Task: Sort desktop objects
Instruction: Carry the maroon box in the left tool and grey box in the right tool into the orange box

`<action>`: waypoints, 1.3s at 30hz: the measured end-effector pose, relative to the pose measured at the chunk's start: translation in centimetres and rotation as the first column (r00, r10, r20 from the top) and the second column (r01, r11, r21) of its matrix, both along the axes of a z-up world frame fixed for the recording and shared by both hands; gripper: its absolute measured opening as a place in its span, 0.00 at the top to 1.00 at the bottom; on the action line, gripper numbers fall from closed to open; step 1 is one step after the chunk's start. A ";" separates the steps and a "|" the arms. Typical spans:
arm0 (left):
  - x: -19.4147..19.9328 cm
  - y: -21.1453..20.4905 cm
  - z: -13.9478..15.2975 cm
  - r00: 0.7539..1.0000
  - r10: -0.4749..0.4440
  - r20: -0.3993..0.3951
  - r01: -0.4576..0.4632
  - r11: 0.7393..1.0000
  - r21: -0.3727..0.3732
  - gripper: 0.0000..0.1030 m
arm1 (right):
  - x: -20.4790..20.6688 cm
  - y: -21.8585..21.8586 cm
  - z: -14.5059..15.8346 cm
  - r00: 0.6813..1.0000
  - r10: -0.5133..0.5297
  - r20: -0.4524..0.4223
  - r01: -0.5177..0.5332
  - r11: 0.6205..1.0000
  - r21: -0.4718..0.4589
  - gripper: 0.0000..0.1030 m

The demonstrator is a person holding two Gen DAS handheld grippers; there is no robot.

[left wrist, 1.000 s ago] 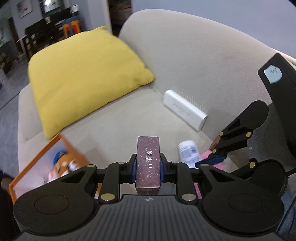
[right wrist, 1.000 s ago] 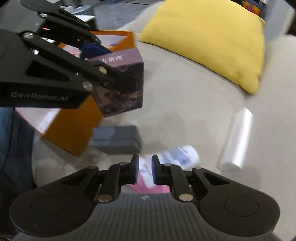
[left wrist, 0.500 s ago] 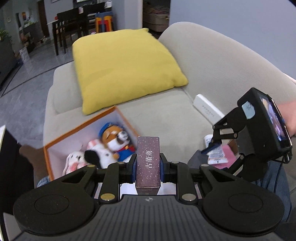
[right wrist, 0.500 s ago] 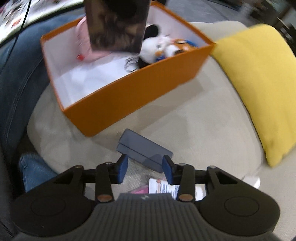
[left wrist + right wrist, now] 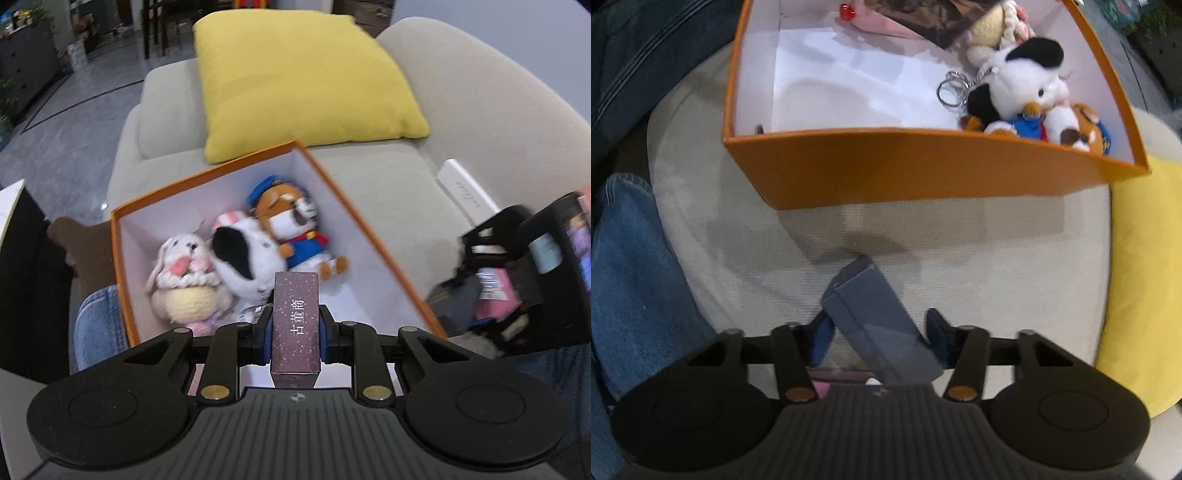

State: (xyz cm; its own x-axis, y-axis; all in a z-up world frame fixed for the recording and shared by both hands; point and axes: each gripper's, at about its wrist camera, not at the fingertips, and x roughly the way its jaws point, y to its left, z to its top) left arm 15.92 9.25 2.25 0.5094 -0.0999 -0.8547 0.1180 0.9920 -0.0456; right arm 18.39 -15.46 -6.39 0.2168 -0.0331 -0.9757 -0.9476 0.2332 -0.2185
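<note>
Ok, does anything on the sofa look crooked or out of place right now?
The grey box lies askew between the open right gripper's fingers, not squared to them. A white box sits apart against the backrest. The plush toys in the orange box look settled.

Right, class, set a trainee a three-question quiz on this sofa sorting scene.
1. True or false: the left tool grips a purple box.
2. The grey box lies: A) in the orange box; B) on the seat cushion, between the right tool's open fingers; C) on the yellow pillow.
3. How many plush toys does the left wrist view show in the orange box?

Key: 1 true; 2 B; 3 three.
</note>
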 end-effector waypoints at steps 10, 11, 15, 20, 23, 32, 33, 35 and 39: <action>-0.8 1.9 -2.2 0.996 0.092 -0.003 -0.092 0.996 0.010 0.75 | 3.2 -4.6 5.0 0.851 -0.521 -0.069 0.523 0.829 0.200 0.66; -0.8 2.0 -2.3 0.995 0.100 -0.004 -0.100 0.995 0.006 0.75 | 3.4 -4.9 5.9 0.825 -0.560 -0.077 0.562 0.796 0.227 0.66; -1.0 2.7 -2.8 0.992 0.129 -0.007 -0.129 0.991 -0.025 0.75 | 3.9 -5.6 10.3 0.730 -0.670 -0.135 0.667 0.656 0.353 0.66; -1.6 3.3 -3.0 0.986 0.169 0.003 -0.168 0.985 -0.048 0.75 | 4.3 -3.2 13.8 0.683 -0.696 -0.222 0.698 0.532 0.480 0.66; -1.8 3.5 -3.2 0.983 0.181 0.008 -0.180 0.982 -0.054 0.75 | 5.5 -1.2 13.4 0.652 -0.704 -0.282 0.727 0.475 0.497 0.66; -1.8 4.2 -4.2 0.980 0.196 0.018 -0.194 0.979 -0.062 0.75 | 9.1 3.4 7.5 0.519 -0.763 -0.385 0.820 0.317 0.477 0.66; -1.8 4.2 -4.2 0.980 0.196 0.026 -0.195 0.979 -0.056 0.75 | 9.3 3.6 6.7 0.498 -0.772 -0.395 0.833 0.299 0.465 0.66; -1.8 4.1 -4.3 0.979 0.200 0.040 -0.198 0.979 -0.044 0.75 | 9.9 3.9 5.1 0.460 -0.784 -0.418 0.854 0.262 0.450 0.66; -1.6 3.4 -4.9 0.983 0.180 0.041 -0.178 0.983 -0.050 0.75 | 9.8 5.1 4.6 0.476 -0.802 -0.360 0.828 0.271 0.492 0.66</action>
